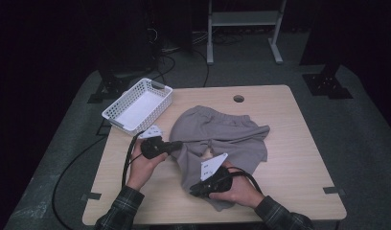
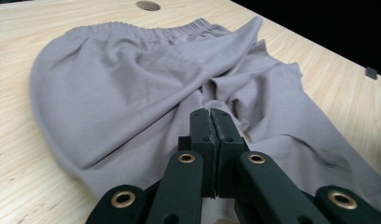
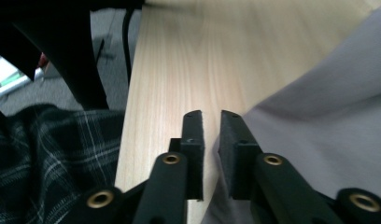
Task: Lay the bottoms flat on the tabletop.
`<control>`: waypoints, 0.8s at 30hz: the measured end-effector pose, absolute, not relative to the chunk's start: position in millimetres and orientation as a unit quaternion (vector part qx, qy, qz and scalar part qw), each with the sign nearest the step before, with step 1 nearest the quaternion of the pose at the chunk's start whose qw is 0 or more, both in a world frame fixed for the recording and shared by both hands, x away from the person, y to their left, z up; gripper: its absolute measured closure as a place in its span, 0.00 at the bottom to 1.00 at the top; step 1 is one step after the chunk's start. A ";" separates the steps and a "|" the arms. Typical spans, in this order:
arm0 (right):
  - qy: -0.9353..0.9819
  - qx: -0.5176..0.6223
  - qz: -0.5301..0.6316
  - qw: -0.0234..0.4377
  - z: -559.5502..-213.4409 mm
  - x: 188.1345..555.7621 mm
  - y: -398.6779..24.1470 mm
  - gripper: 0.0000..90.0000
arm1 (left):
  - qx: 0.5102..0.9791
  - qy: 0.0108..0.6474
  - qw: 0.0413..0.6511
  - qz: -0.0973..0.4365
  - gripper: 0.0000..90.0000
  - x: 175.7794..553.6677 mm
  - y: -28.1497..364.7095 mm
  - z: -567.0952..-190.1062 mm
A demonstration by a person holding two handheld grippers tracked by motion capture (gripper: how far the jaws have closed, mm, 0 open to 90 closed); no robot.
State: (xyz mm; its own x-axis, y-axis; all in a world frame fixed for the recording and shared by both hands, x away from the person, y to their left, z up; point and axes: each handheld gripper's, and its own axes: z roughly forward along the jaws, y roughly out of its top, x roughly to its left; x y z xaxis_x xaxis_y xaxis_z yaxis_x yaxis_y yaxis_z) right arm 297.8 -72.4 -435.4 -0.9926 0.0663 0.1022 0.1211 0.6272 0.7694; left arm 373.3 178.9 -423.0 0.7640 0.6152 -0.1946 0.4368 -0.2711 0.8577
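Now folding shorts [image 1: 217,134] | left tool [image 2: 210,113] clamped on crotch cloth | right tool [image 3: 211,119] parted, empty, at 6 o'clock hem | fold barely begun, basket [image 1: 138,103] at 10 o'clock unused

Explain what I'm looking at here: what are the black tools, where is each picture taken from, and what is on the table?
A person sits at a table with a hand-held two-jaw gripper in each hand. The high view looks down from above the person. The other two pictures come from cameras riding on the grippers, looking along their black jaws.

On the table lie grey shorts and, at the far left corner, a white basket with nothing visible in it.

The left gripper is shut, with a fold of the shorts seeming pinched between its jaws near the middle. The right gripper is at the shorts' near edge, its jaws slightly apart with no cloth between them; it grips nothing.
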 end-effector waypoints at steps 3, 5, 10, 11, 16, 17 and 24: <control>-0.887 -0.085 -0.453 0.004 -423.2 310.9 -91.4 0.84 | 0.790 0.341 0.502 0.090 0.99 375.4 183.7 -425.1; -0.878 -0.117 -0.463 -0.019 -418.0 322.3 -106.0 0.84 | 0.791 0.344 0.498 0.090 0.99 377.3 186.5 -426.8; -0.870 -0.189 -0.453 -0.048 -425.3 352.6 -130.4 0.81 | 0.790 0.348 0.497 0.089 0.99 380.6 187.9 -429.7; -0.870 -0.196 -0.450 -0.048 -428.1 356.3 -131.4 0.81 | 0.790 0.349 0.497 0.088 0.99 380.8 187.6 -430.0; -0.876 -0.213 -0.433 -0.005 -448.2 367.9 -128.7 0.73 | 0.788 0.349 0.499 0.087 0.99 380.2 186.6 -429.6; -0.879 -0.214 -0.425 -0.004 -451.9 368.6 -126.3 0.71 | 0.789 0.349 0.498 0.087 0.99 380.2 186.5 -429.6; -0.891 -0.211 -0.402 0.007 -464.1 367.1 -116.2 0.96 | 0.791 0.347 0.496 0.091 0.99 380.0 186.2 -429.7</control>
